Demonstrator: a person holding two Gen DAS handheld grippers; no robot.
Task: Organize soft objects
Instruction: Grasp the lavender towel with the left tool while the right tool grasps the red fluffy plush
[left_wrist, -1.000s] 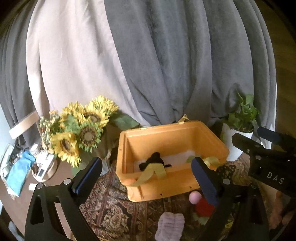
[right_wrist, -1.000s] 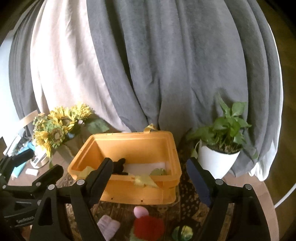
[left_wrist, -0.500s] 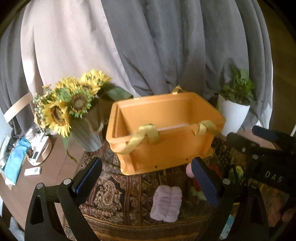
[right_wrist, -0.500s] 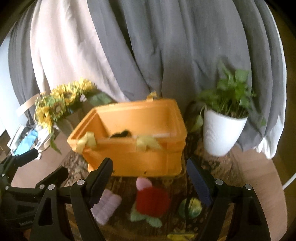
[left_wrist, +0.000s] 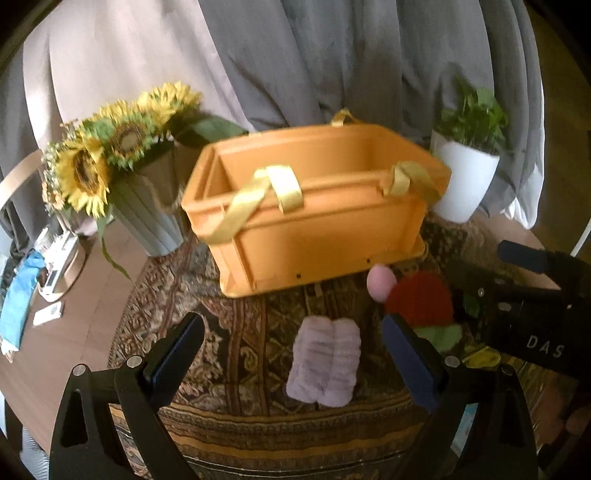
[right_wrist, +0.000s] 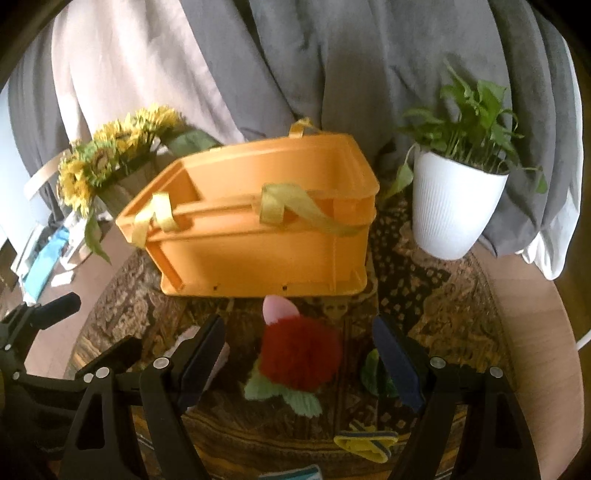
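Orange crate (left_wrist: 317, 206) far on patterned rug (left_wrist: 251, 332); lilac cloth (left_wrist: 325, 363) between spread left gripper (left_wrist: 291, 354) fingers, red pompom (right_wrist: 301, 354) between spread right gripper (right_wrist: 299, 354) fingers, both untouched.

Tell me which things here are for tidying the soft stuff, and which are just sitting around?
For the job: orange bin, purple cloth, red pompom, pink ball, yellow band, left gripper, right gripper.

Just sitting around: sunflowers, potted plant, curtains, rug.
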